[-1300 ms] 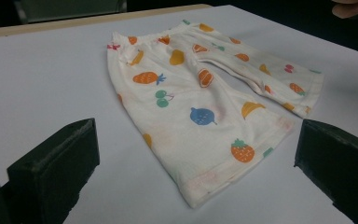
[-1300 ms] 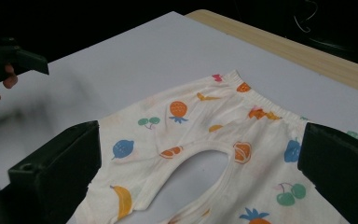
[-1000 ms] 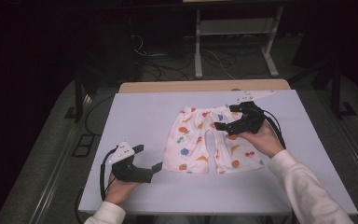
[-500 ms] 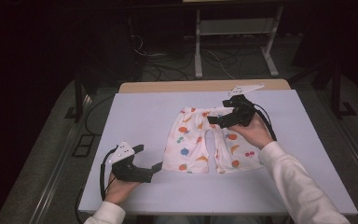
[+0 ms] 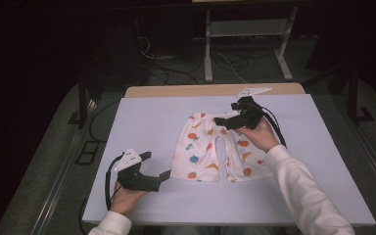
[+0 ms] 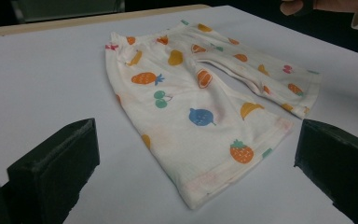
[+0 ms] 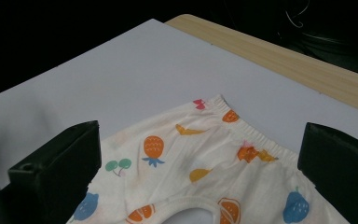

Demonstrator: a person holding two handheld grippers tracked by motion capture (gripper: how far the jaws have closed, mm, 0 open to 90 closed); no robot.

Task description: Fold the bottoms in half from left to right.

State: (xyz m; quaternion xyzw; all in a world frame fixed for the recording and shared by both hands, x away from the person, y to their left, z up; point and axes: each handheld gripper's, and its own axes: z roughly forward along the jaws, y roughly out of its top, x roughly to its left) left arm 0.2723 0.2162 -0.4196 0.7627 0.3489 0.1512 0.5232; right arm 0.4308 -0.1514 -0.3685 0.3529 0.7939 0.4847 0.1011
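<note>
White child's shorts (image 5: 215, 147) printed with coloured fruit lie flat on the pale board (image 5: 142, 122), waistband toward the far side. My right gripper (image 5: 219, 120) hovers over the waistband's right half, pointing left, jaws open and empty. In the right gripper view the elastic waistband (image 7: 242, 130) with a small pink bow runs between the spread jaws. My left gripper (image 5: 156, 165) rests near the front left, just left of the nearer leg hem, open and empty. In the left gripper view the shorts (image 6: 200, 102) spread out ahead, with a strawberry print by the hem.
The board lies on a wooden table whose far edge (image 5: 176, 91) shows as a tan strip. Behind it, on the dark floor, stand a metal stand (image 5: 245, 44) and cables. A hand (image 6: 307, 5) shows at the top right of the left gripper view.
My right gripper has moved away from the right leg toward the far side, and now sits over the waistband. The left gripper and the shorts have stayed put.
</note>
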